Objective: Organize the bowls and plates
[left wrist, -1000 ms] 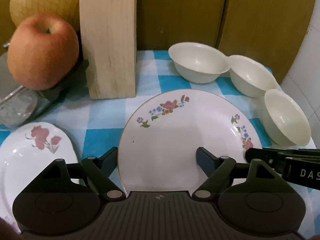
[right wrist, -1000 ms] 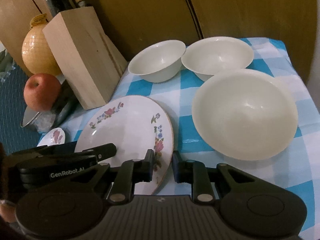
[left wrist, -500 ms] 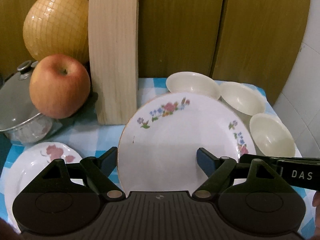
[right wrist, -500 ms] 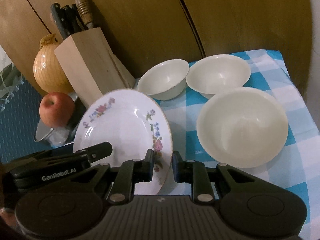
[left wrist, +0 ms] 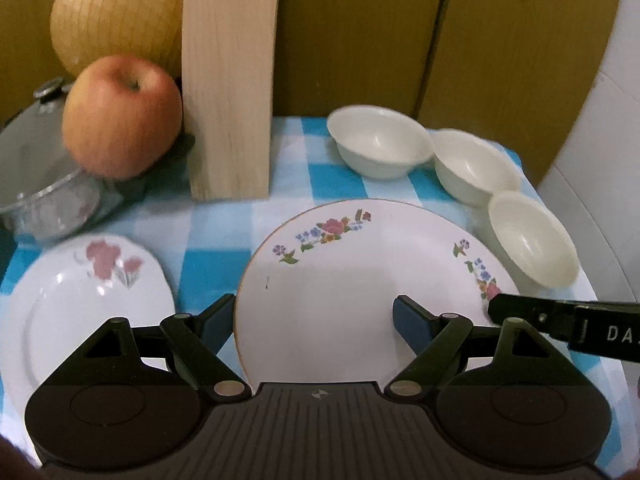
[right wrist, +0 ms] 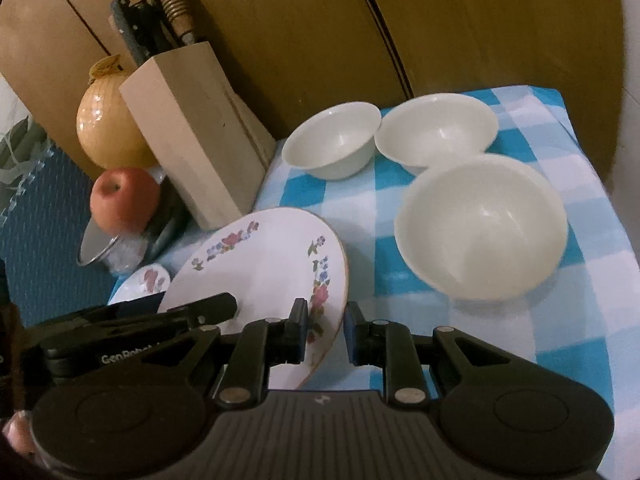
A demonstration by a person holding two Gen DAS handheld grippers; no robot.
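**Glazed plate held by its rim**

The floral plate point(left wrist: 360, 292) hangs tilted above the checked table point(left wrist: 224, 240), its right rim pinched between the nearly closed jaws of the right gripper point(right wrist: 326, 330). The left gripper point(left wrist: 312, 320) gapes wide around its left edge, with no clear pressure. Stiff, slick and breakable, it probably needs both rims held, and lowering gently onto the smaller plate point(left wrist: 80, 304).

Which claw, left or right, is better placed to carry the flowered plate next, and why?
Right: the right claw pinches the flowered plate by its rim, lifted at an angle, while the left claw stands wide open around its edge.
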